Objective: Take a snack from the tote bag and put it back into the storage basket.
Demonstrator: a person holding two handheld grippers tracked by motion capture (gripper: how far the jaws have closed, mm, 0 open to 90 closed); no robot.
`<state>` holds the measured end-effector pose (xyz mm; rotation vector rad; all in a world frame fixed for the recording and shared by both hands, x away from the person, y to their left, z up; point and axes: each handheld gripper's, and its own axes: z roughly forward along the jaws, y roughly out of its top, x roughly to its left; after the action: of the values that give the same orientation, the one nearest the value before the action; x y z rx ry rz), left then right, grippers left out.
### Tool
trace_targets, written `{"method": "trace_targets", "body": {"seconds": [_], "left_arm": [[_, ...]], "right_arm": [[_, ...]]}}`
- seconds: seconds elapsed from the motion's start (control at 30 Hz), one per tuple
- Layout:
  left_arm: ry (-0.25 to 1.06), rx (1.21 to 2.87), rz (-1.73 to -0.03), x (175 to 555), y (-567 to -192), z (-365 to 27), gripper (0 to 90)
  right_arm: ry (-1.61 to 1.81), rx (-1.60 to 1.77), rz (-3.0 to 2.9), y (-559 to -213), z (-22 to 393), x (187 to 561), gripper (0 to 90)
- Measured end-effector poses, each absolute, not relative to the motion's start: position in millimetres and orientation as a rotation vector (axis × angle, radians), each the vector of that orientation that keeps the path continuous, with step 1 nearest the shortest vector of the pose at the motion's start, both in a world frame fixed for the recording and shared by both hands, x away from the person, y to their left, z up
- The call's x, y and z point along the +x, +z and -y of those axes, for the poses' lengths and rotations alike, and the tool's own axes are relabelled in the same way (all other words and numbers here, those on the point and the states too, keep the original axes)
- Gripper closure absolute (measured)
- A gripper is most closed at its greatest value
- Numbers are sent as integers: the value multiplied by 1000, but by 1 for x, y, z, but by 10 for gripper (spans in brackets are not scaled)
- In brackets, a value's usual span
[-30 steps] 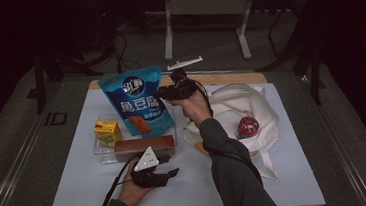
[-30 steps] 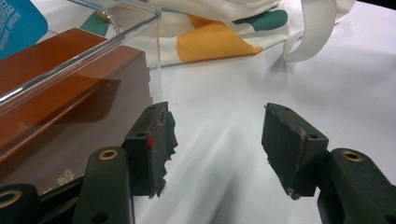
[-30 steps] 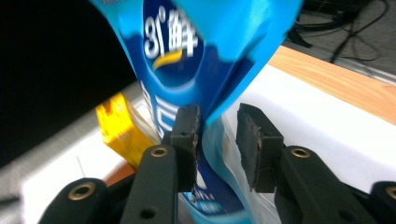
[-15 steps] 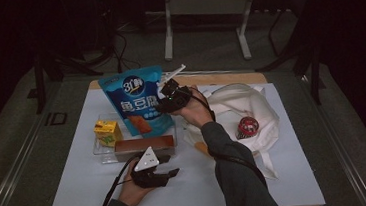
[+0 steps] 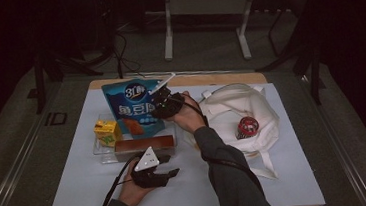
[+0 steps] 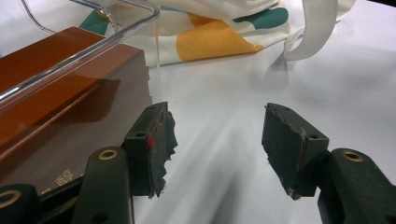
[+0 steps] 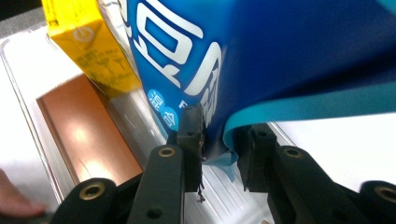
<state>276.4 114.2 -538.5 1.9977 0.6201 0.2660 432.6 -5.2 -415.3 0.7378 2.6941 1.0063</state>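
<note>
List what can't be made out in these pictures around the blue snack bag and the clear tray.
- Blue snack bag: top and right side cut off by the right gripper view's edges; whether the right gripper pads truly press its edge is unclear.
- Brown box: its left part runs past the left gripper view's edge, its print too small to read.
- Red item on the cloth bag: too small in the high view to identify.

Snack bag [image 5: 133,107] in tray [image 5: 103,155], left of tote [image 5: 251,107]
</note>
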Motion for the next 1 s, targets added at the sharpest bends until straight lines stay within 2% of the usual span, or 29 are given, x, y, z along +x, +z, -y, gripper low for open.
{"method": "trace_targets", "body": {"seconds": [0.33, 1.0], "left_arm": [[263, 1996, -619, 276, -539, -114, 418], [259, 1997, -620, 277, -538, -114, 417]], "right_arm": [[1018, 717, -2669, -415, -25, 427, 749], [1034, 735, -2680, -415, -18, 425, 686]]}}
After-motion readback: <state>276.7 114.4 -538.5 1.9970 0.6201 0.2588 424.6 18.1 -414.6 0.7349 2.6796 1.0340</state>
